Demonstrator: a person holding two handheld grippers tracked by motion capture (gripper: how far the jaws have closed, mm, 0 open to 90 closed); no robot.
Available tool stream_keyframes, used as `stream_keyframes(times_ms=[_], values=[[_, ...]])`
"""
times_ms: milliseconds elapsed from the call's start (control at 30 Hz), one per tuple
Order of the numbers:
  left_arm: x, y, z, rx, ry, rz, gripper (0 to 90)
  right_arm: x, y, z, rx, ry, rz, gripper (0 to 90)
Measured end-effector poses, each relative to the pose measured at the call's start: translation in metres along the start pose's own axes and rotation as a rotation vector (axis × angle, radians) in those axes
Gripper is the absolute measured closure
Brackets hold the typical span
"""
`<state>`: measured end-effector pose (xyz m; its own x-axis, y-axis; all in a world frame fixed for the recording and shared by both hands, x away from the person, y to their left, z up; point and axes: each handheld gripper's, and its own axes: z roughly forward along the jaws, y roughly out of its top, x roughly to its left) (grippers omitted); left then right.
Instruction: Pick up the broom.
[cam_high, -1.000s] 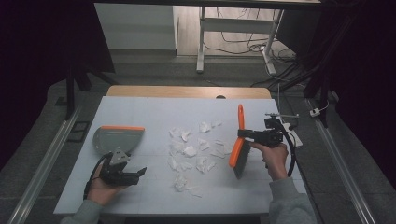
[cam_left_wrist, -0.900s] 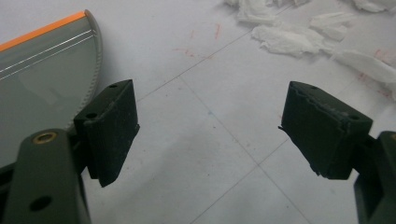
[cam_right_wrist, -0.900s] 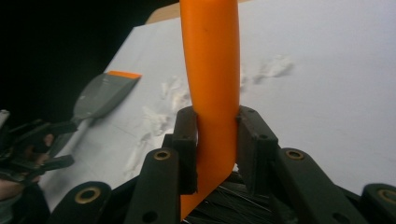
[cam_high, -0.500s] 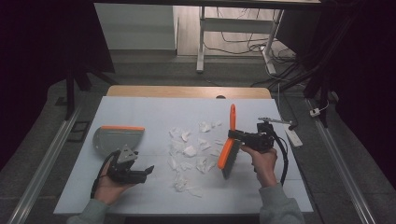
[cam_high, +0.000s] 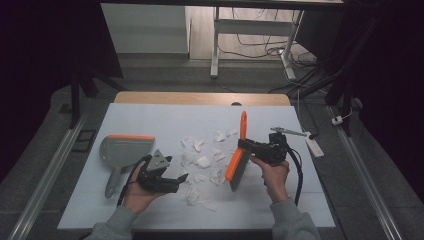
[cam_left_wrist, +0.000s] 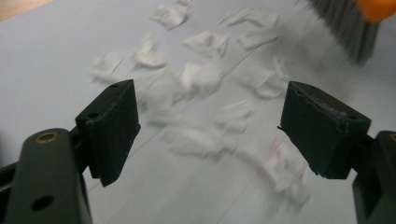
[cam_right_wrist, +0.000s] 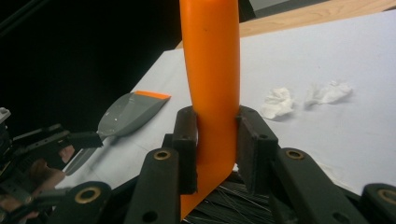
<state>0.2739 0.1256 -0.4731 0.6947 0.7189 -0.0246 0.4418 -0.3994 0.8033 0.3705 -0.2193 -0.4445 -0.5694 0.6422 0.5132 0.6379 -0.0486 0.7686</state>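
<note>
right gripper (cam_high: 248, 145) pinching the orange handle of a brush (cam_high: 236, 165), its jaws pressed on either side of the handle just above the bristles. brush held tilted, bristles down, at the right edge of the paper scraps (cam_high: 202, 161) scattered mid-table (cam_high: 150, 120). left gripper (cam_high: 180, 179) with jaws spread and nothing between them, low at the scraps' near-left edge, pointing across them toward the brush. dustpan (cam_high: 121, 152) flat on the table left of the scraps, orange lip away from the person, handle toward the left hand (cam_high: 137, 192).
</note>
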Motion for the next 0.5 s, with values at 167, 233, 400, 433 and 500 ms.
stream_keyframes(times_ms=[167, 233, 400, 433, 500], values=[[-0.014, 0.014, 0.009, -0.016, -0.033, 0.029, 20.4, 0.005, -0.002, 0.004, -0.016, 0.002, -0.009, 71.1], [-0.019, 0.018, 0.011, -0.026, -0.046, 0.037, 20.4, 0.007, -0.003, 0.005, -0.022, -0.003, -0.007, 71.1], [-0.032, 0.028, 0.015, -0.047, -0.082, 0.058, 20.7, 0.010, -0.006, 0.008, -0.042, -0.008, -0.008, 71.1], [-0.035, 0.029, 0.017, -0.050, -0.090, 0.061, 20.7, 0.011, -0.006, 0.009, -0.045, -0.011, -0.009, 71.1], [-0.040, 0.032, 0.021, -0.051, -0.104, 0.069, 20.7, 0.014, -0.007, 0.010, -0.056, -0.010, -0.006, 71.1]])
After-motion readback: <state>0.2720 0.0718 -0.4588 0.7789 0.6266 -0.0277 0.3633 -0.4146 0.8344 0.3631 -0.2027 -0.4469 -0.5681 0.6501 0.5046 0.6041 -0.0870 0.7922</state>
